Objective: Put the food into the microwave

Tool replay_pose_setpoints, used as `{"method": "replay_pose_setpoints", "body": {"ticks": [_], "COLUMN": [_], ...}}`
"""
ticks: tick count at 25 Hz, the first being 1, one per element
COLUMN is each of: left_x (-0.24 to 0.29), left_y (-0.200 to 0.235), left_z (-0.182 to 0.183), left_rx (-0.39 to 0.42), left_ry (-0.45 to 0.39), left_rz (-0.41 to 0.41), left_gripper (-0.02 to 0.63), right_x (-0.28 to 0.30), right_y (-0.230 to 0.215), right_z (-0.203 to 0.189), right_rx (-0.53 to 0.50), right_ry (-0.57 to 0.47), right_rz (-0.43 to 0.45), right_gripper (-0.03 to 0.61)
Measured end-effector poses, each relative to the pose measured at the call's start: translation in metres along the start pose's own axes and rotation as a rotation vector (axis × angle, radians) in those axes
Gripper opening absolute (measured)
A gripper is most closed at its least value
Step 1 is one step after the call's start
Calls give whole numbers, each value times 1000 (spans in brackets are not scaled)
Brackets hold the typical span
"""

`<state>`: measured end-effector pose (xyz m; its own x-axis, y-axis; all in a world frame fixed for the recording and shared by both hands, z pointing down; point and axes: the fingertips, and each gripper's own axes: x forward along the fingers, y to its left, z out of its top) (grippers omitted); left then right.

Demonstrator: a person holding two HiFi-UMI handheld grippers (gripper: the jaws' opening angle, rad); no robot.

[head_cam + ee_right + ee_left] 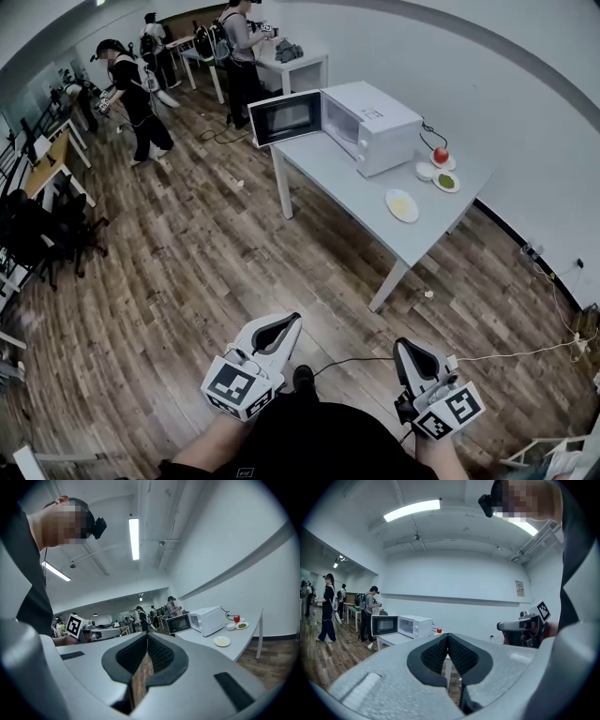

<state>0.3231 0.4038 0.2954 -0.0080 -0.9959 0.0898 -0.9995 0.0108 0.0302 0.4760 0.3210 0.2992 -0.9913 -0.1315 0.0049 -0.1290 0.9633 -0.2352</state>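
Approach stage: the grey left gripper (289, 321) and right gripper (403, 347), both pinched together empty, must next reach the round white plate of yellow food (401, 205) on the far white table (347, 178).

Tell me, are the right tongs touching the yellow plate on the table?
Apart. The head view shows a wide stretch of wooden floor between the right tongs and the yellow plate on the table.

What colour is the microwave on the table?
The microwave is white with a dark door; head view shows it best.
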Motion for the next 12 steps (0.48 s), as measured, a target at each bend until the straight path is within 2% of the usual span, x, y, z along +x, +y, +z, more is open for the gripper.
{"method": "replay_pose_setpoints", "body": {"ticks": [12], "left_x": [31], "left_y": [113], "left_z": [10], "left_rx": [13], "left_ry": [-8], "left_rz": [-33], "left_gripper": [6], "right_x": [128], "right_y": [-18], "right_z": [17], "right_rx": [-18], "right_ry": [8], "right_rz": [-14], "right_gripper": [15]}}
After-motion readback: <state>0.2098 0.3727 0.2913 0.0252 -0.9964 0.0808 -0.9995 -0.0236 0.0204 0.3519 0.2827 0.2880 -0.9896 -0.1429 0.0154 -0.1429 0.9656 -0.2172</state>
